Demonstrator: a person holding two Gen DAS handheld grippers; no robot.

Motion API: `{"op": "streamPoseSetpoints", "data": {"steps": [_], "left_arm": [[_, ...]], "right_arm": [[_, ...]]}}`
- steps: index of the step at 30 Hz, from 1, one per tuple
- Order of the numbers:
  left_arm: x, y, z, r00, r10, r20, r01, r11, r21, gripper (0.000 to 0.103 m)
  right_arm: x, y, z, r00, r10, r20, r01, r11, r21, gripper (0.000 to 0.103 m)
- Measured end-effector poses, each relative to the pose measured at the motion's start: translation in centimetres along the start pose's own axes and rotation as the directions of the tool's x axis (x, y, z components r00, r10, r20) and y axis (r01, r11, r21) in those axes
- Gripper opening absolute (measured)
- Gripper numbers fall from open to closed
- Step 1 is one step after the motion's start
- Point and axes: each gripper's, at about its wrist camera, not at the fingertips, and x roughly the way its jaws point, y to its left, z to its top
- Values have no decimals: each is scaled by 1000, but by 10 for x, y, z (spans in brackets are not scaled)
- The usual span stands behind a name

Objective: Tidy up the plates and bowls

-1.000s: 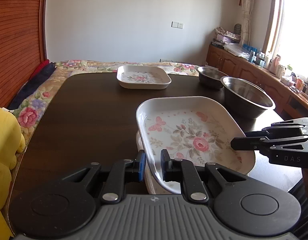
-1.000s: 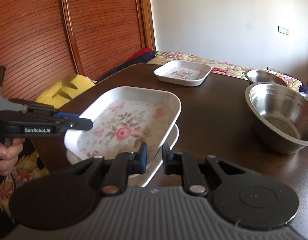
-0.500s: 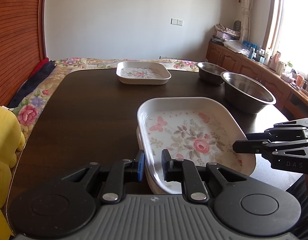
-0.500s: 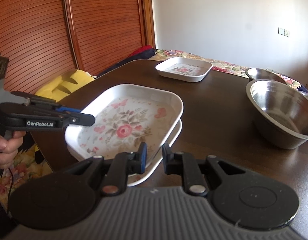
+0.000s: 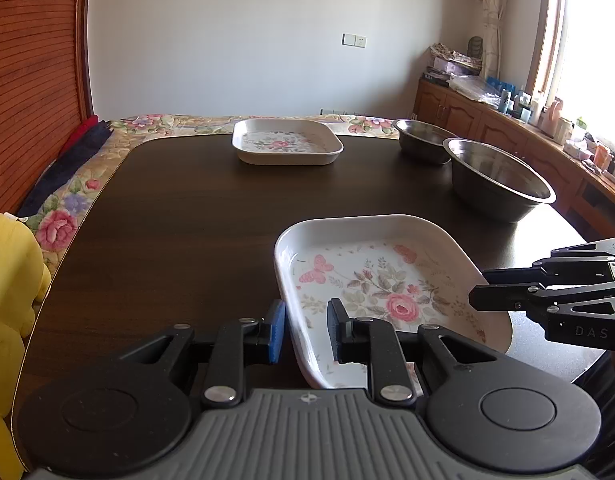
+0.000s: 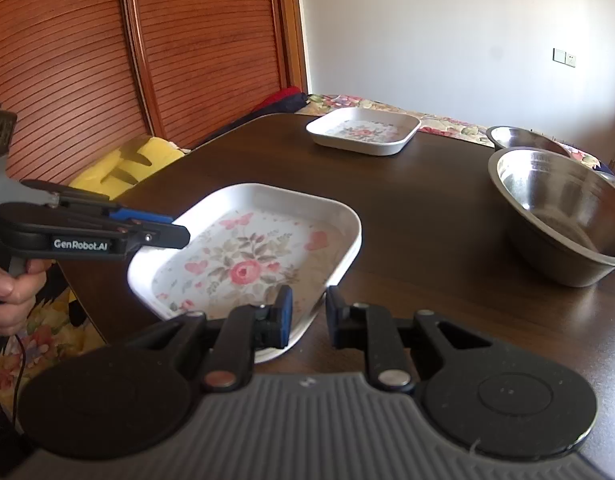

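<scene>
left tool (image 5: 303,326): parted astride floral plate (image 5: 387,280) rim | right tool (image 6: 307,316): parted | plate's near edge hidden

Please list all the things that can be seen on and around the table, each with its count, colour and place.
Rectangular floral dishes: at least two, white with pink roses; near dish at the front edge, far dish at the back.
Round steel bowls: two, silver; large bowl on the right side, small bowl behind it.
Wooden table: one, dark brown, under all dishes.
Soft toy: one, yellow, left of the table.
Flowered cover: one, many colours, around the table's far and left sides.
Left gripper: black, its jaws straddle the near dish's rim.
Right gripper: black, its jaws straddle the opposite rim.
</scene>
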Motion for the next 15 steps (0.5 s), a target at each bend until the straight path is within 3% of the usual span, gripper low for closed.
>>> {"op": "streamPoseSetpoints", "data": {"steps": [15], "left_arm": [[-7,3,21,998,-14,68,13,1000,12,27]], "right_arm": [[-9,-4,24,997,9,80,-8,1000,-12,21]]}}
